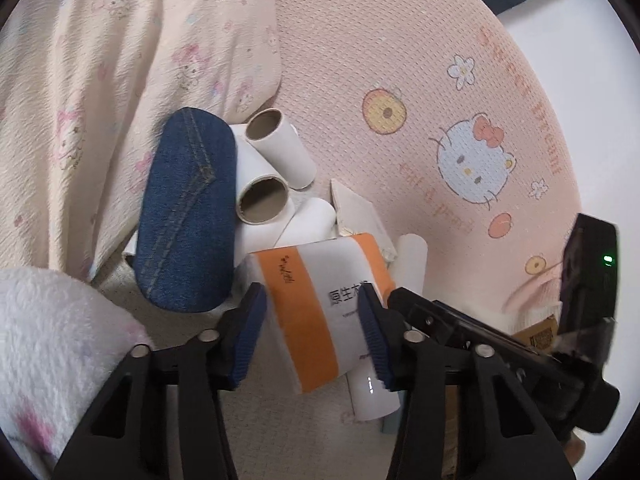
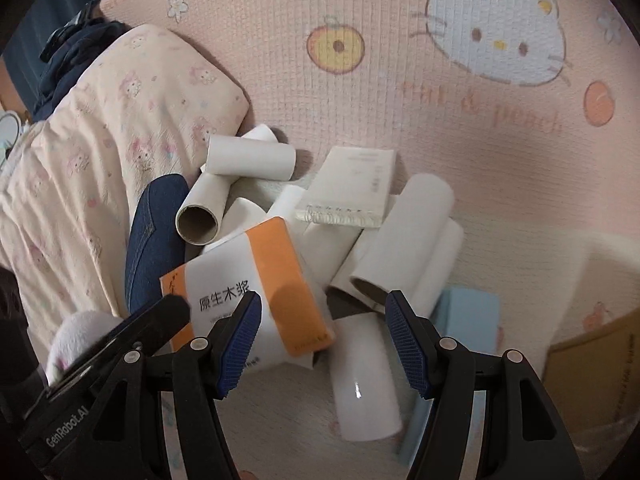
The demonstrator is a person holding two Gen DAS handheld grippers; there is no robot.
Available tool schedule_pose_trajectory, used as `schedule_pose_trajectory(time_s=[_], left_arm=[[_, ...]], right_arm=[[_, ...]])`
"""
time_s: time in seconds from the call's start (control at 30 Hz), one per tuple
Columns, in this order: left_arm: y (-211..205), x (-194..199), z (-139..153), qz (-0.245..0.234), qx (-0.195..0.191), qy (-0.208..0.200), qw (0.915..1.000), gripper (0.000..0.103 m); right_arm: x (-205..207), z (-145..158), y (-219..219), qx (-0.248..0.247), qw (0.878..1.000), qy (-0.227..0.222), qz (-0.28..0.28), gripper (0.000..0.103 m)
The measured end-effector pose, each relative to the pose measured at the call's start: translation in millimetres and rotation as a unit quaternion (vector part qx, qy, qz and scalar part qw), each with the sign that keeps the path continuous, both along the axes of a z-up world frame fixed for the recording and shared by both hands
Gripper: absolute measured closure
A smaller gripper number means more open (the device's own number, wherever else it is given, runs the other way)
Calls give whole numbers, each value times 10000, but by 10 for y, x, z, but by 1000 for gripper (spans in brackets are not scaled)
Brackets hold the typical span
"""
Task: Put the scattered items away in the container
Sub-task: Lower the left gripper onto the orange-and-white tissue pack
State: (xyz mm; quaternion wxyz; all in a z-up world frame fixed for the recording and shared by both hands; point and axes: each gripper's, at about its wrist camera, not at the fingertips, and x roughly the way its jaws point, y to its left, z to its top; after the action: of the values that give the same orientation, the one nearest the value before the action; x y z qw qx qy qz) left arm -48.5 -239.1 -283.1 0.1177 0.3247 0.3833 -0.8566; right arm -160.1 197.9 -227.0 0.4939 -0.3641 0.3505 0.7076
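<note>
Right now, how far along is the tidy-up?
Done: nothing looks packed yet. The paper tubes, notebook and denim piece lie piled on the pink mat. In hand: the left gripper straddles the tissue pack, grip unclear; the right gripper hangs open over a glossy tube. Left: the whole pile.

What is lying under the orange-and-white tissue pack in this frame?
The tissue pack rests on white cardboard tubes: a glossy tube pokes out below it, and another tube shows at its upper edge. Whatever sits beneath its middle is covered.
</note>
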Motion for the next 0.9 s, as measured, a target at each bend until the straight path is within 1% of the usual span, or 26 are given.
schedule_pose_trajectory(time_s=[0.03,0.1,0.13,0.2,0.27,0.3,0.4,0.47,0.53,0.6,0.67,0.73,0.77,0.8,0.83,0.9], left_arm=[[-19,15,-5,4,40,3,10000,56],[-33,25,-14,-34,79,-39,10000,57],[-34,35,-14,-38,76,-61,9999,57],[-3,20,-25,-65,-15,-172,9998,57],[36,-11,-35,-115,-147,-276,9994,57],[46,-18,-36,-136,-170,-286,9994,57],[35,-20,-46,-191,-104,-283,9994,57],[43,-38,-54,-211,-139,-325,9992,57],[76,-50,-55,-254,-261,-392,9986,57],[89,-52,-51,-312,-266,-385,9984,57],[68,-28,-40,-395,-100,-248,9989,57],[34,8,-29,-591,277,3,9979,57],[31,17,-21,-729,452,118,9962,57],[44,19,-13,-833,532,181,9949,57],[65,21,-3,-884,525,197,9945,57],[152,-3,20,-1025,327,143,9941,57]], right_arm=[[13,-18,21,-98,9999,138,-19,61],[18,-46,36,-238,9990,364,32,63],[10,-56,39,-270,9989,385,55,64],[-17,-78,48,-298,9990,330,93,70],[-29,-90,59,-351,9984,415,128,75],[-31,-93,60,-364,9983,439,122,76],[-47,-136,62,-407,9985,325,138,76],[-28,-141,66,-433,9982,418,79,76],[-5,-143,60,-495,9974,523,33,76],[27,-138,31,-603,9961,651,9,76],[63,-118,-33,-655,9956,661,-58,76],[101,-95,-123,-694,9959,535,-242,78],[121,-75,-183,-702,9956,533,-310,79],[133,-52,-251,-724,9950,605,-341,81],[140,-26,-320,-724,9947,609,-403,81],[134,2,-421,-710,9949,500,-504,81]])
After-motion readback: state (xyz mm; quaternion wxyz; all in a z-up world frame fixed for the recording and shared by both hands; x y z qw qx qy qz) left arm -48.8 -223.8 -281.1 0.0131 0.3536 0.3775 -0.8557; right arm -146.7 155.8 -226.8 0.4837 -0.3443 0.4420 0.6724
